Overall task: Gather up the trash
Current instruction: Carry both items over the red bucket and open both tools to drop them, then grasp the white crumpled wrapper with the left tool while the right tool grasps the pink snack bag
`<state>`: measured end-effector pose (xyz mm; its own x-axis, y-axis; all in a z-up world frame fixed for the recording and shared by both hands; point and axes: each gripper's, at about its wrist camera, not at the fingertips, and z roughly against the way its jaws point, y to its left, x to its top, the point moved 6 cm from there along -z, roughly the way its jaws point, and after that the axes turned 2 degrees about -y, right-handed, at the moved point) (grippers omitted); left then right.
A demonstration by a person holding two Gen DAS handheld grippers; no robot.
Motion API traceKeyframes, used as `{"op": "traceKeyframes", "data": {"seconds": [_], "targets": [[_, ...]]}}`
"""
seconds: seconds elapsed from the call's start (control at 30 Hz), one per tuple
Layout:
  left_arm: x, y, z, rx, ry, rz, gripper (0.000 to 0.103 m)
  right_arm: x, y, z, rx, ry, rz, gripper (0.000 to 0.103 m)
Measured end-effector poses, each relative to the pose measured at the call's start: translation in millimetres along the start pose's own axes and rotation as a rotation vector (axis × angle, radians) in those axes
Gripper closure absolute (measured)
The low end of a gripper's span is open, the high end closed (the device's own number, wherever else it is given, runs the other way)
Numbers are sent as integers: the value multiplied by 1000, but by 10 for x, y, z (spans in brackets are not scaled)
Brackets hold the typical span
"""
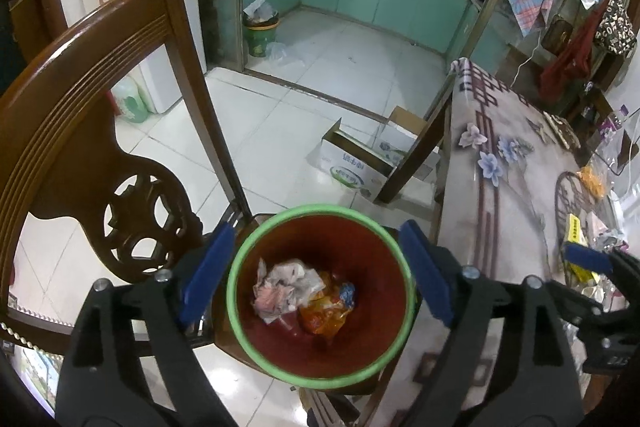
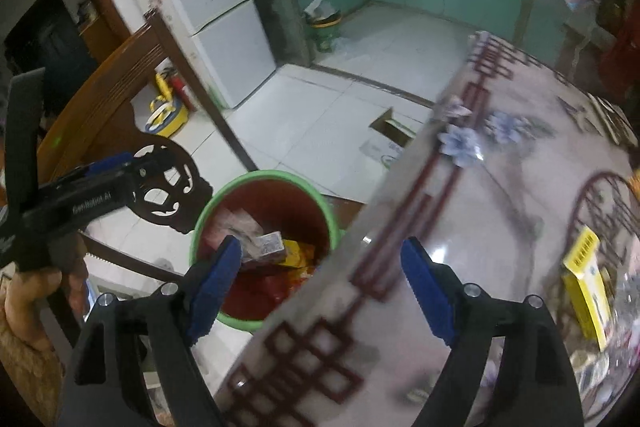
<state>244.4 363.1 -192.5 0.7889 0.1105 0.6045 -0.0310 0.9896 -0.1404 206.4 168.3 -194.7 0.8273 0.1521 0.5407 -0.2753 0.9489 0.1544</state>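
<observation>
Your left gripper (image 1: 316, 277) hangs right over the bin (image 1: 240, 267), its jaws spread wide with nothing between them. The bin, red inside with a green rim, stands on the seat of the wooden chair (image 1: 100, 99), just beside the edge of the surface (image 1: 500, 187). At the bottom of the bin lie a crumpled white wrapper (image 1: 286, 287) and an orange packet (image 1: 326, 315), touching each other. Your right gripper (image 2: 320, 281) is also wide open and empty, and it sits above the edge of the surface with the bin below its left finger. A yellow box (image 2: 584, 283) lies on the surface to the right, well apart from the bin. This view is blurred.
</observation>
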Motion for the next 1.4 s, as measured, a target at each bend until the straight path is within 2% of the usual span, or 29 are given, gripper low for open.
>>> {"op": "traceKeyframes", "data": {"seconds": [0.3, 0.53, 0.7, 0.83, 1.03, 1.13, 1.27, 1.4], "targets": [[-66, -416, 46, -49, -7, -70, 13, -416, -619, 429, -64, -33, -205, 23], [-216, -948, 137, -79, 3, -134, 12, -698, -1025, 665, -86, -52, -286, 23], [-423, -1368, 285, -86, 2, -150, 11, -932, -1477, 889, -105, -68, -319, 23], [-708, -1782, 394, -94, 28, -124, 10, -1148, -2102, 1136, -161, -88, -358, 23], [-1126, -2531, 531, -116, 49, -159, 10, -1662, -3287, 1581, -303, -90, -402, 23], [-1297, -2805, 608, -122, 49, -178, 10, -1741, -3753, 1725, -358, -93, -389, 23], [-1529, -3082, 672, -121, 83, -219, 10, -1764, -4268, 1693, -411, -36, -334, 20], [-1660, -3258, 649, -120, 114, -253, 10, -1748, -4485, 1469, -420, 35, -258, 17]]}}
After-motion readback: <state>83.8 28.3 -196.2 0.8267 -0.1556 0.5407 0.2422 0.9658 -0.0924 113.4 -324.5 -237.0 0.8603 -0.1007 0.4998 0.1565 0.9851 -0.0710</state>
